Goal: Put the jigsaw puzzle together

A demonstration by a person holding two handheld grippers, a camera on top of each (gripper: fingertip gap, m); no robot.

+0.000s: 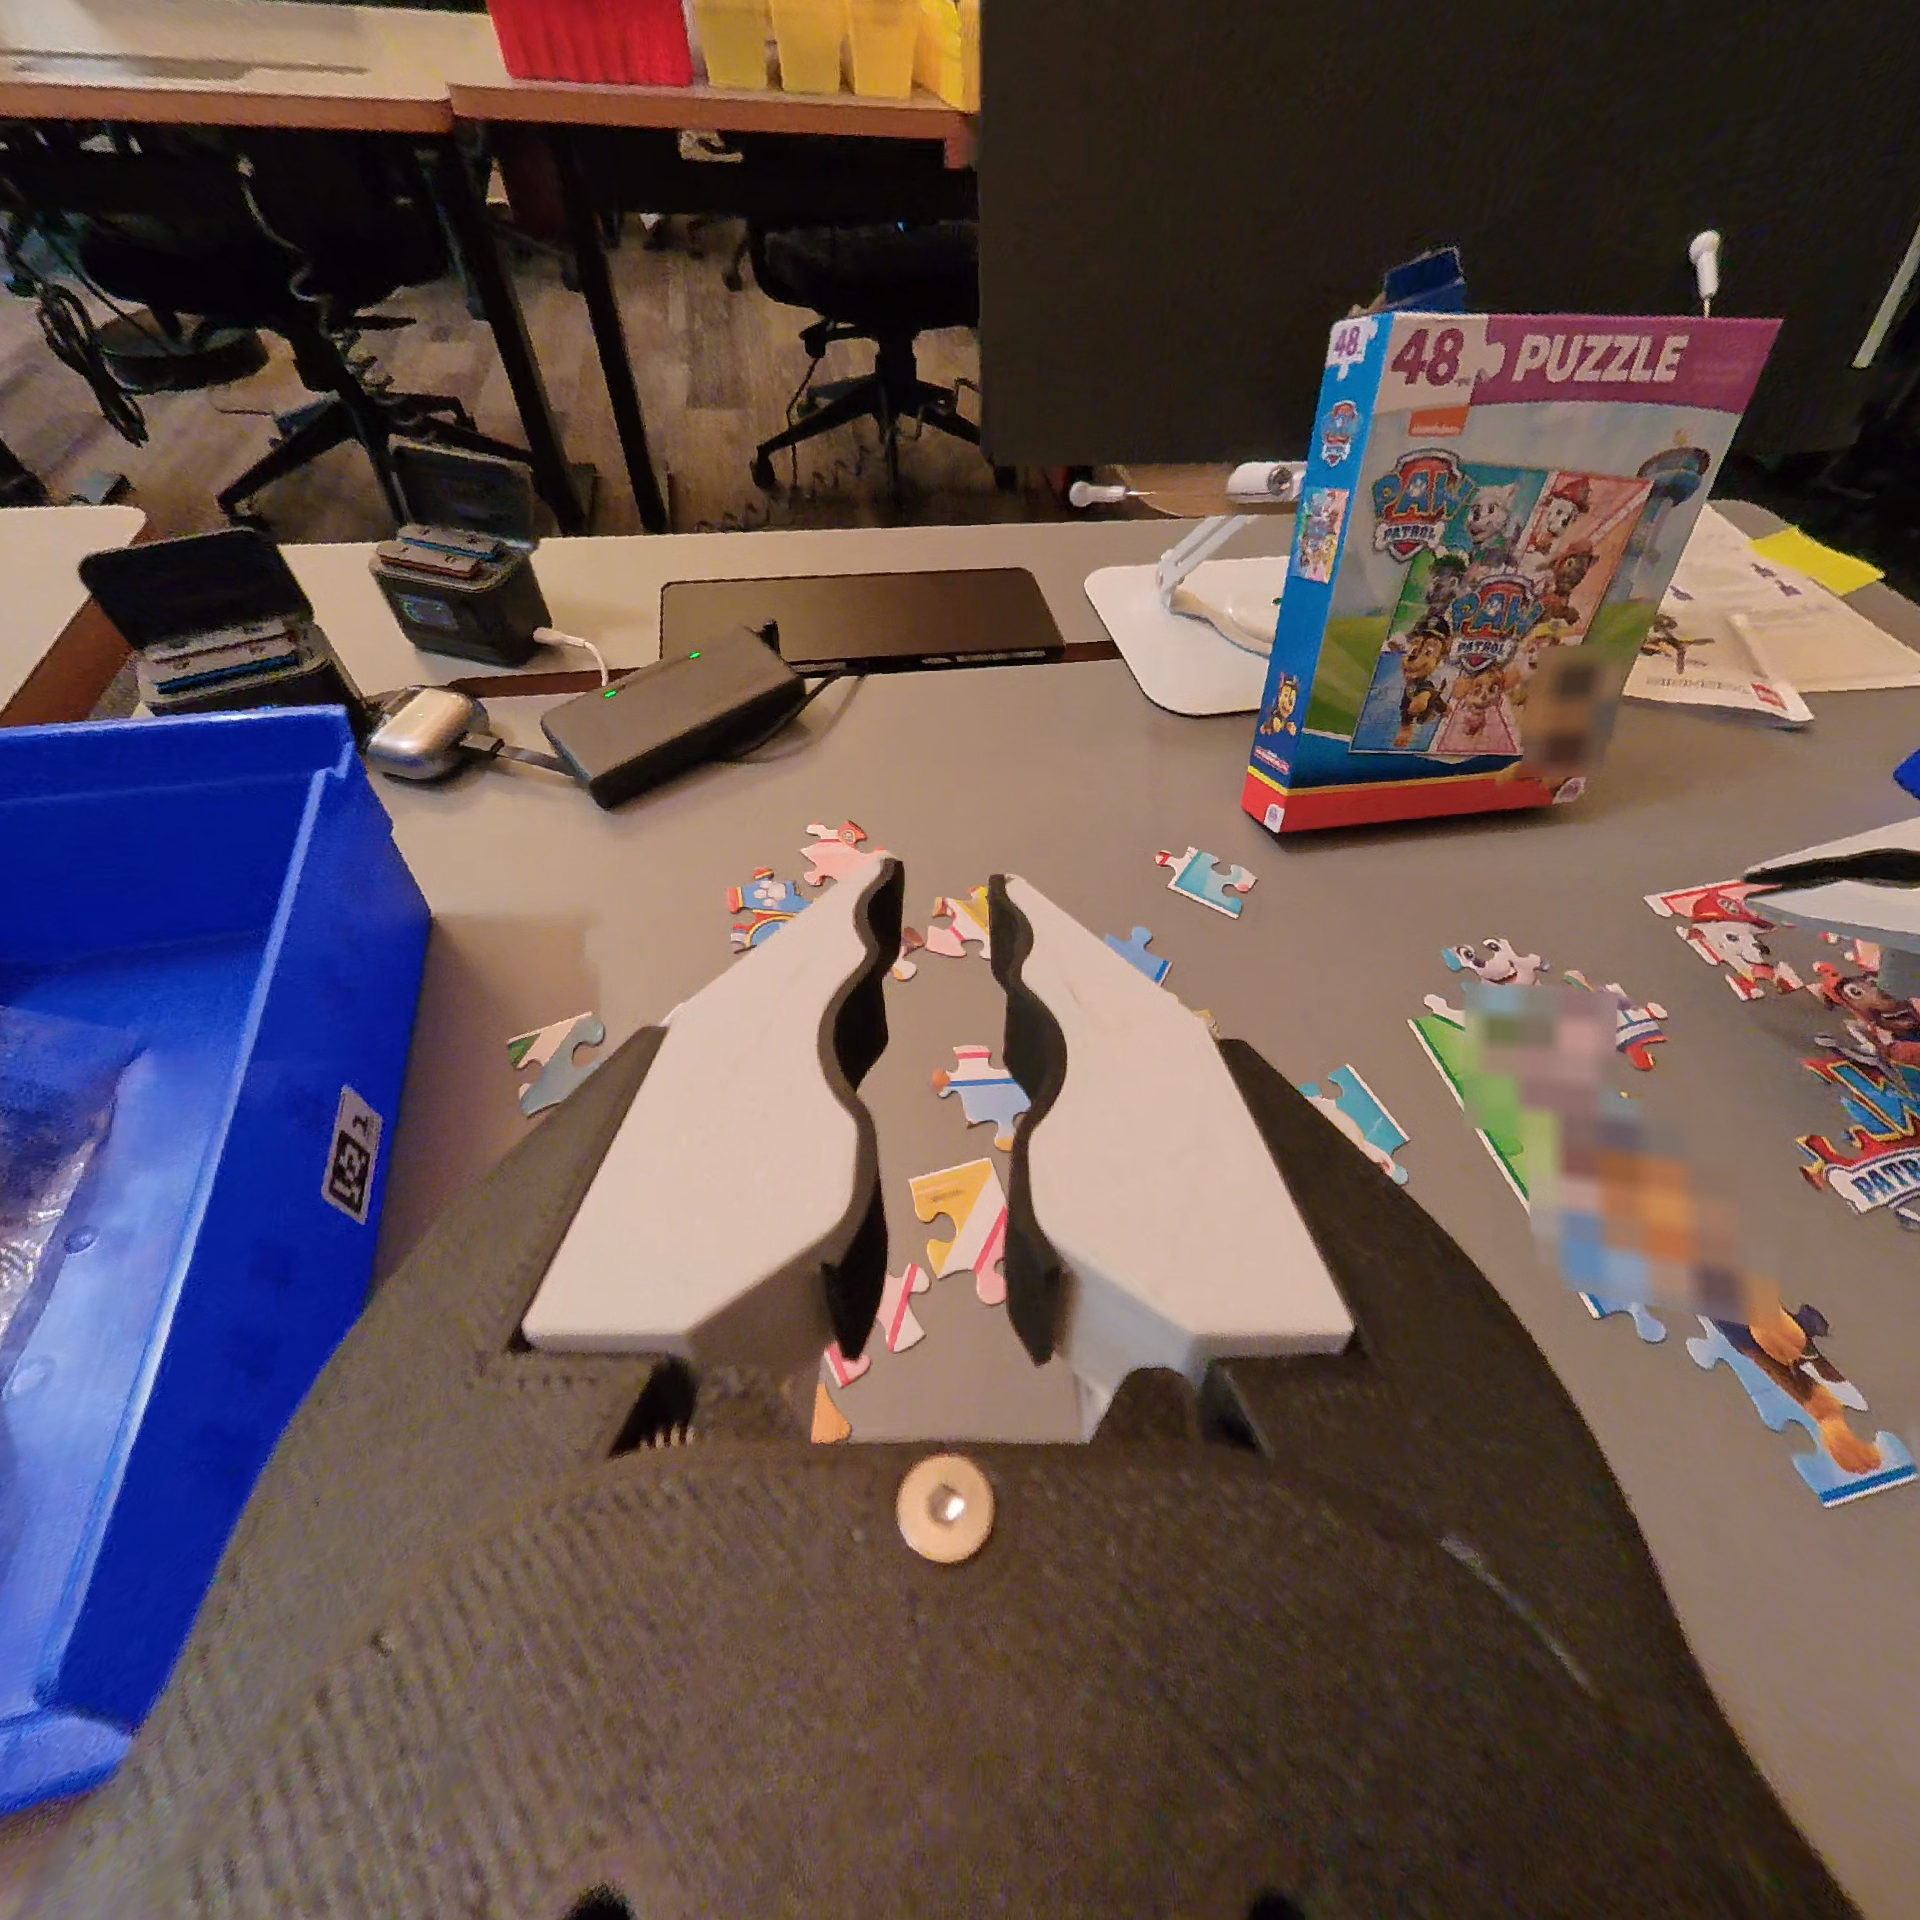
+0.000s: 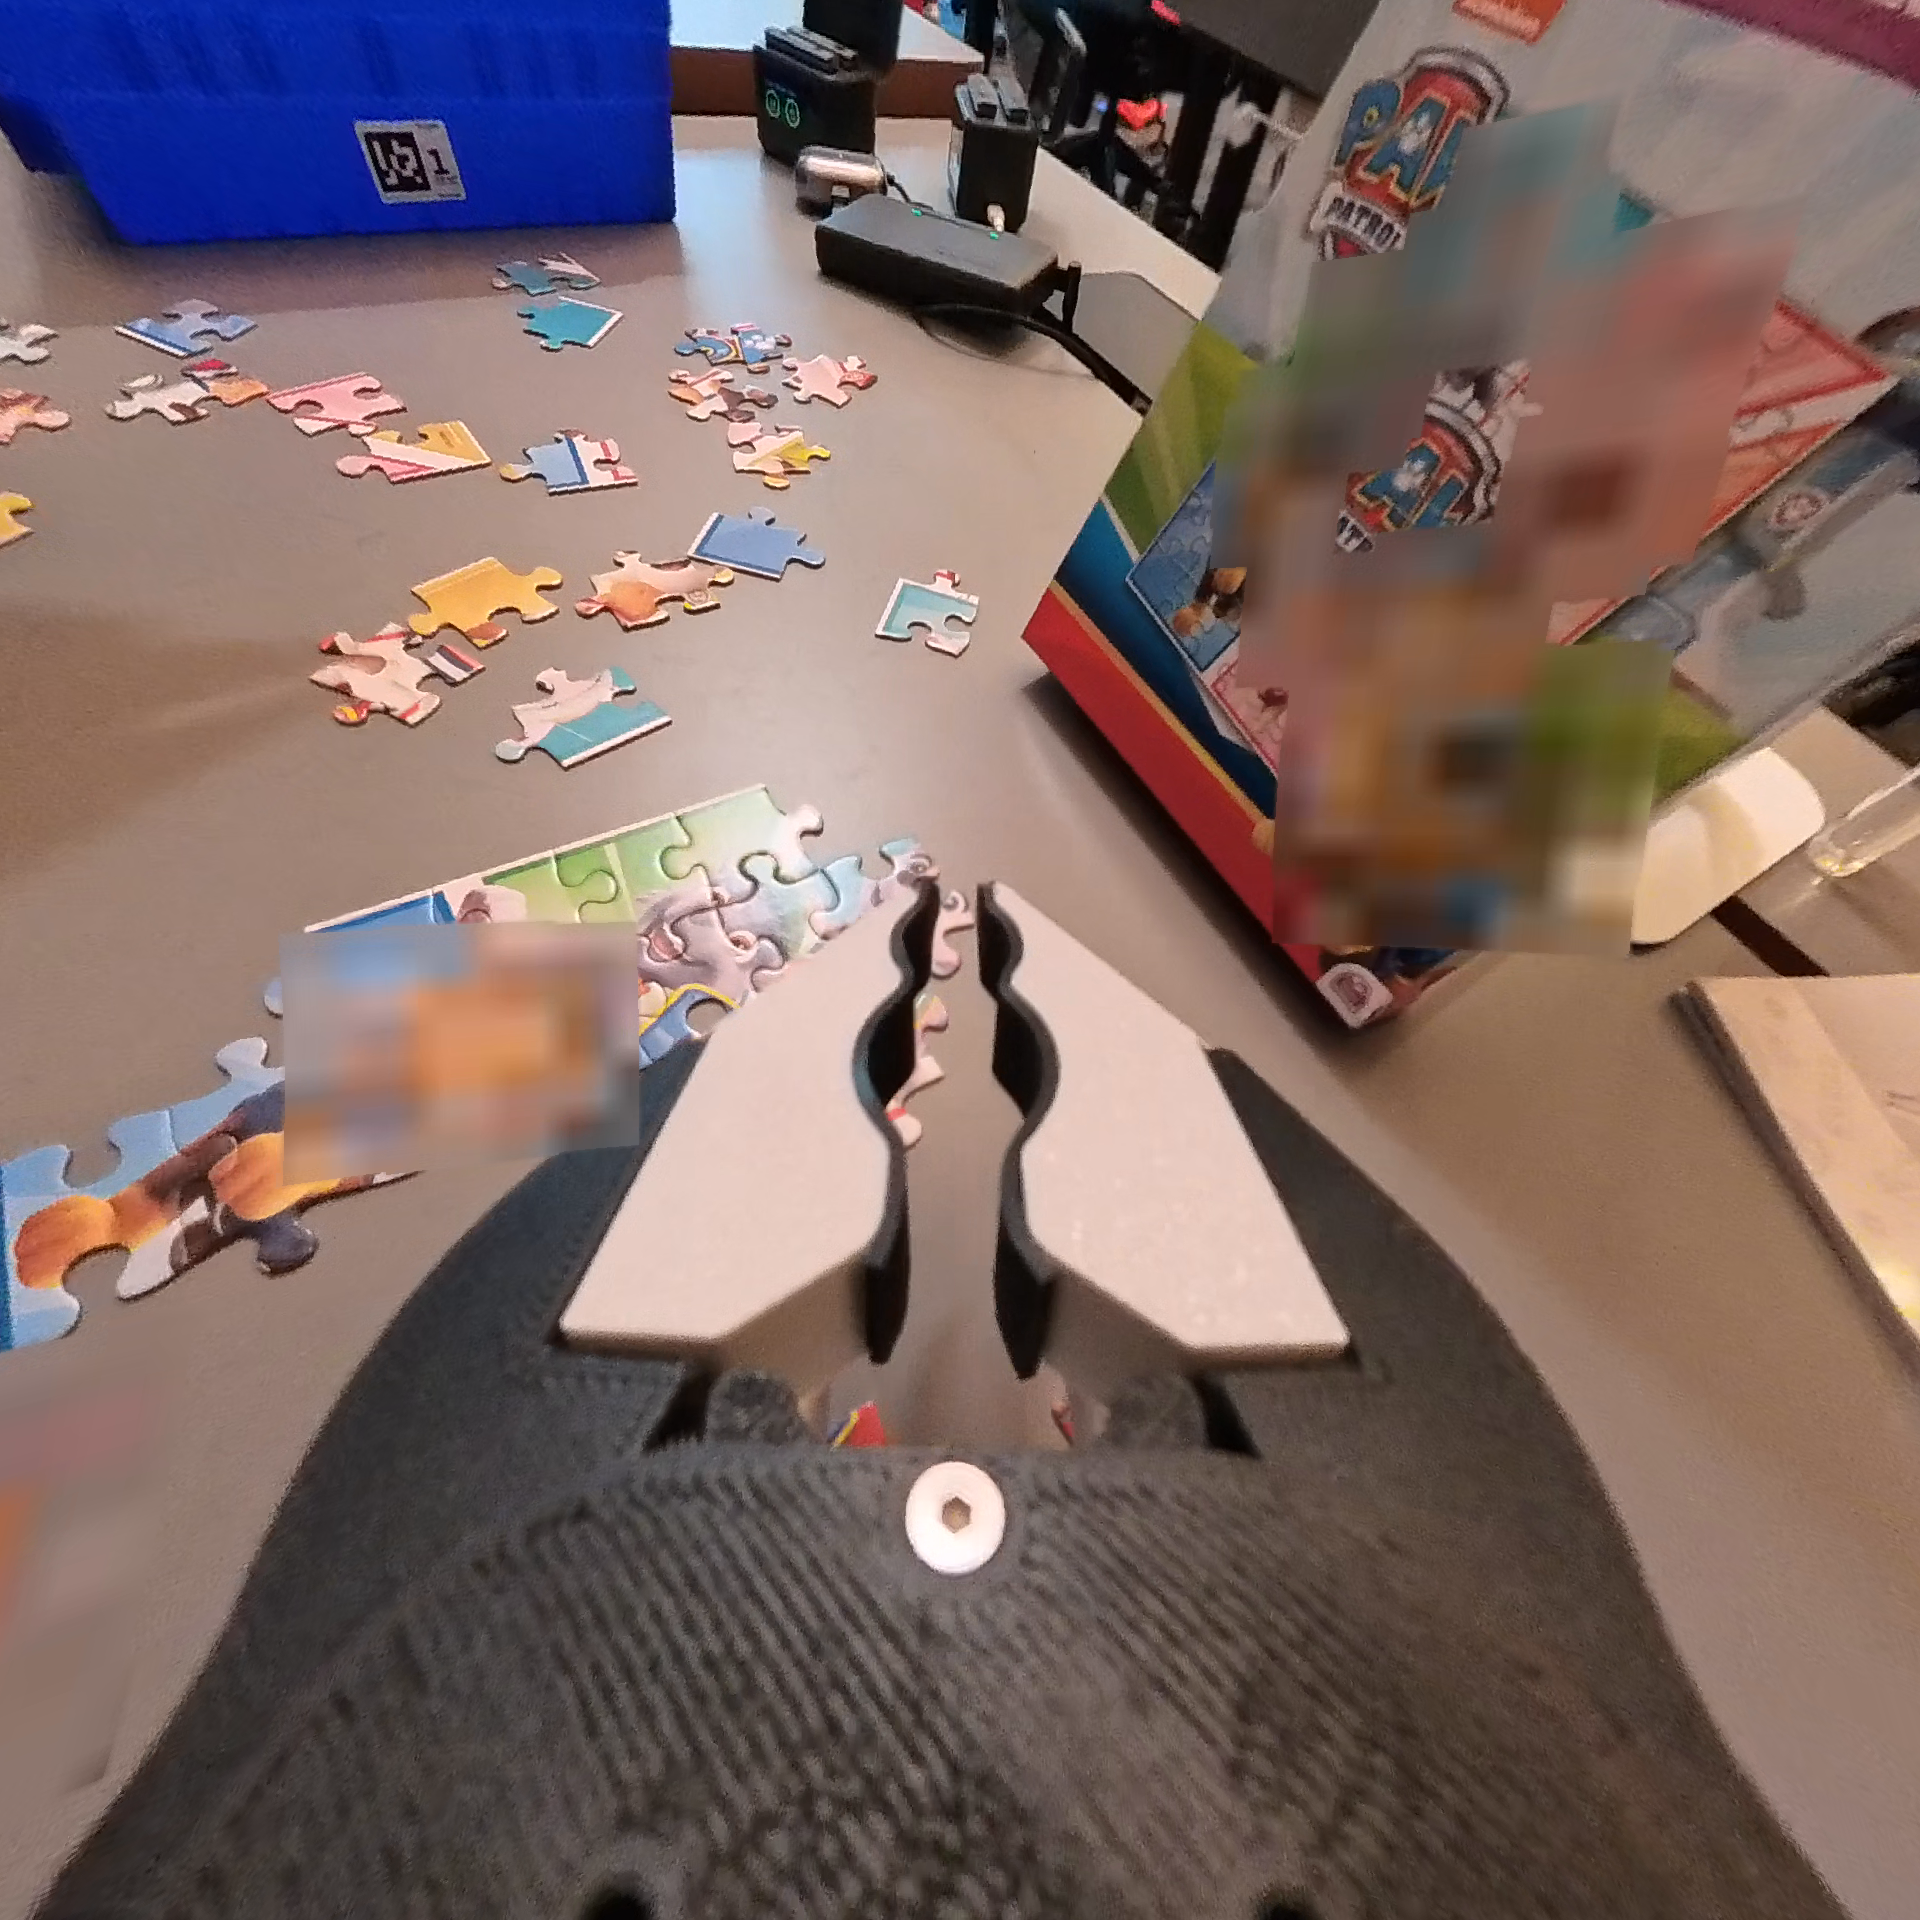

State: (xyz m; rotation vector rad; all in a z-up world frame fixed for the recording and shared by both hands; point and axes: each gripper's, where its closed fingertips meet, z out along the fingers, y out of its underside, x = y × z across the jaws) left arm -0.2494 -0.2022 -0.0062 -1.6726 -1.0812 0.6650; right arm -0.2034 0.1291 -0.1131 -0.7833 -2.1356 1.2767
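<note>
My left claw hangs slightly open, empty, over loose puzzle pieces; my right claw, nearly closed, empty, hovers at the joined puzzle's edge.

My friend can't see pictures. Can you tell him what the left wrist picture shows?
The left gripper hangs open and empty over loose jigsaw pieces scattered on a grey table. A blue bin stands to its left, an upright puzzle box farther off to the right, and a partly joined puzzle lies on the right.
</note>
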